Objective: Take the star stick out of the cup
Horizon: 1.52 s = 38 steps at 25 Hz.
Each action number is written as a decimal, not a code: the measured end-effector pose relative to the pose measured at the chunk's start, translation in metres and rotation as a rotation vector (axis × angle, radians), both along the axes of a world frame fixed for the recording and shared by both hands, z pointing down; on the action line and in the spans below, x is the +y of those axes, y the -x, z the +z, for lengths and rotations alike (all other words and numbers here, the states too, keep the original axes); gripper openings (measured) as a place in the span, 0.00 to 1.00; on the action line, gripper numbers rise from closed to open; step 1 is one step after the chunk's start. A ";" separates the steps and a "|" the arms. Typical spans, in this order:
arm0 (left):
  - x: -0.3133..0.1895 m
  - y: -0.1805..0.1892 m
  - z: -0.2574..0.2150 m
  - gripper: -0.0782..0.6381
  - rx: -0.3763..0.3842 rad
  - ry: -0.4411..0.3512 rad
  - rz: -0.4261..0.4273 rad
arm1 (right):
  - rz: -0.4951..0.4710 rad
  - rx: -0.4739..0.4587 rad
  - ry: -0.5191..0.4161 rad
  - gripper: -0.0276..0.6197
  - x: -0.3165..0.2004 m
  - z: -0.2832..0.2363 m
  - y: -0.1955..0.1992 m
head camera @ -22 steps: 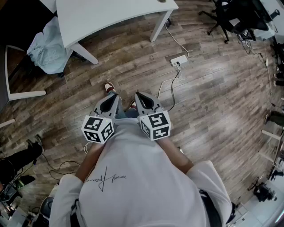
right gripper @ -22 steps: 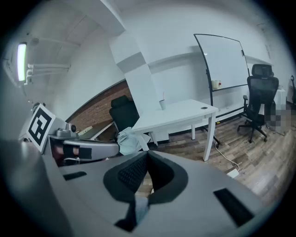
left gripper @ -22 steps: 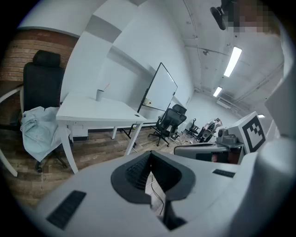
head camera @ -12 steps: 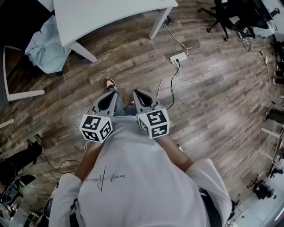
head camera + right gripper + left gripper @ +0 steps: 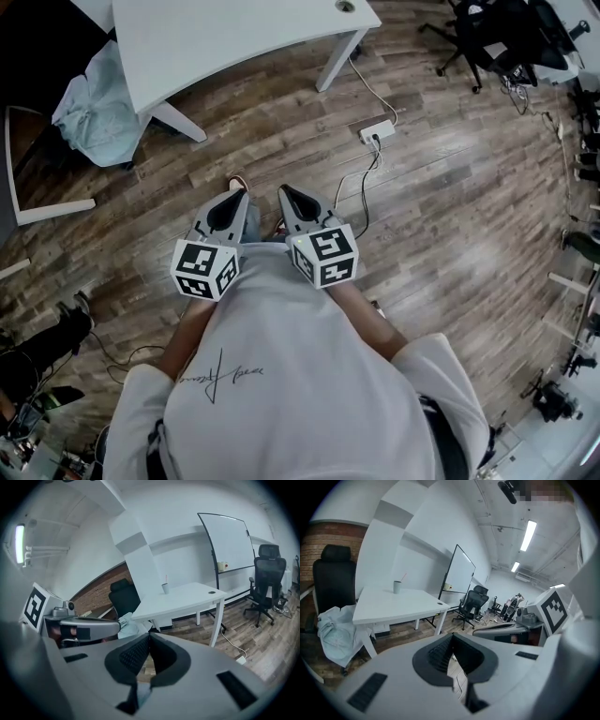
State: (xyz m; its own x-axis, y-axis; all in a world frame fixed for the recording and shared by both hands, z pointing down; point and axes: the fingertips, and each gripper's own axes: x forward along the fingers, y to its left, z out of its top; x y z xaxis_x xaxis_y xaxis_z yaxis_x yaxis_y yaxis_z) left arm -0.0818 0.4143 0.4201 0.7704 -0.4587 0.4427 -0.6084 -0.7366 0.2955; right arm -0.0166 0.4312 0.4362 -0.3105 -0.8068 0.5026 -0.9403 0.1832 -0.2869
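A small pale cup [image 5: 397, 587] stands far off on the white table [image 5: 393, 609], with a thin stick [image 5: 402, 576] poking out of it. The right gripper view shows the same cup [image 5: 165, 588] and stick [image 5: 166, 579] on the table [image 5: 187, 599]. The head view does not show the cup, only the table's near part [image 5: 216, 37]. My left gripper [image 5: 235, 195] and right gripper [image 5: 285, 191] are held side by side at chest height over the wood floor, well short of the table. Both are shut and hold nothing.
A pale blue cloth [image 5: 92, 103] hangs over a chair at the table's left. A power strip [image 5: 378, 130] and its cable lie on the floor ahead. Black office chairs [image 5: 492, 37] stand at the far right, a whiteboard [image 5: 458, 573] behind the table.
Both grippers stay shut and close together. The foot ahead of them has drawn back under the jaws, and the view has shifted only slightly.
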 end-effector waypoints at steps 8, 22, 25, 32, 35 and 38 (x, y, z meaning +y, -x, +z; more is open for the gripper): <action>-0.059 0.013 -0.009 0.12 -0.009 -0.024 0.003 | -0.009 0.011 -0.002 0.06 -0.063 -0.002 0.012; -0.153 0.047 -0.027 0.12 0.037 -0.050 -0.012 | -0.011 0.076 0.012 0.06 -0.155 -0.015 0.043; -0.169 0.060 -0.027 0.12 0.051 -0.048 -0.030 | -0.014 0.084 0.009 0.06 -0.169 -0.015 0.053; -0.186 0.080 -0.024 0.12 0.081 -0.024 -0.060 | -0.017 0.086 0.000 0.06 -0.189 -0.025 0.059; -0.185 0.082 -0.021 0.12 0.072 -0.024 -0.044 | -0.003 0.094 0.002 0.06 -0.195 -0.028 0.050; -0.191 0.085 -0.020 0.12 0.069 -0.018 -0.047 | 0.018 0.097 -0.002 0.06 -0.204 -0.033 0.040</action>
